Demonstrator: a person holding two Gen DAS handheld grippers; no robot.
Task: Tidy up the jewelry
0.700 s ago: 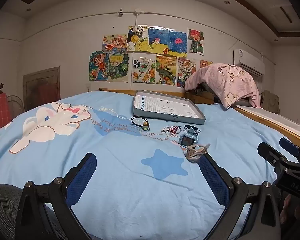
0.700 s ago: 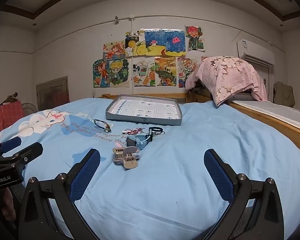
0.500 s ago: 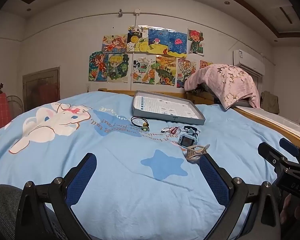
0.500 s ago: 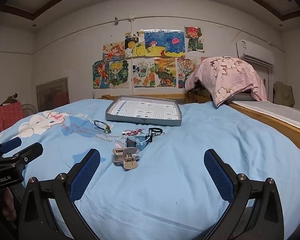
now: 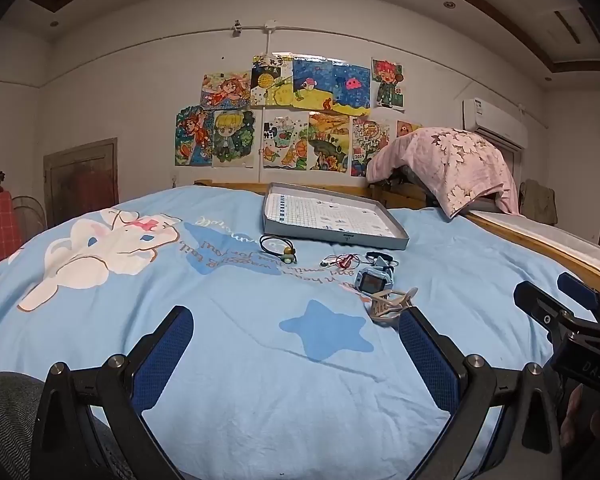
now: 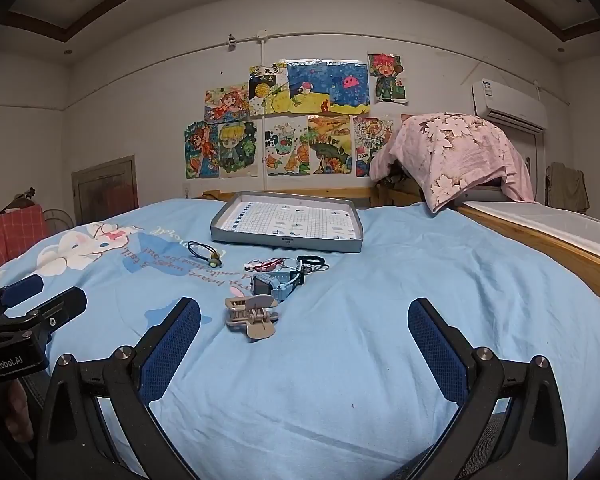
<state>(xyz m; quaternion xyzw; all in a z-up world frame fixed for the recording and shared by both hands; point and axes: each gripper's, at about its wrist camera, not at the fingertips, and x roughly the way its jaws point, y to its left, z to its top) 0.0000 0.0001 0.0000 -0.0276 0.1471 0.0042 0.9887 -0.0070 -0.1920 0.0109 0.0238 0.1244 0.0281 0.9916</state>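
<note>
On the blue bedspread lie a beige hair claw clip (image 6: 251,315) (image 5: 390,305), a blue watch (image 6: 277,283) (image 5: 373,281), a red-and-white string bracelet (image 6: 265,265) (image 5: 340,261), a black cord bracelet (image 6: 311,261) (image 5: 380,257) and a black cord with a green bead (image 6: 205,252) (image 5: 277,246). A grey tray (image 6: 287,241) (image 5: 332,235) with a gridded sheet sits behind them. My left gripper (image 5: 296,322) is open and empty, with the clip by its right finger. My right gripper (image 6: 304,312) is open and empty, just short of the clip.
A pink flowered cloth (image 6: 456,152) covers something at the bed's far right by a wooden rail (image 6: 540,240). Drawings hang on the wall (image 6: 292,120). A cartoon rabbit print (image 5: 100,244) lies at the left of the bedspread.
</note>
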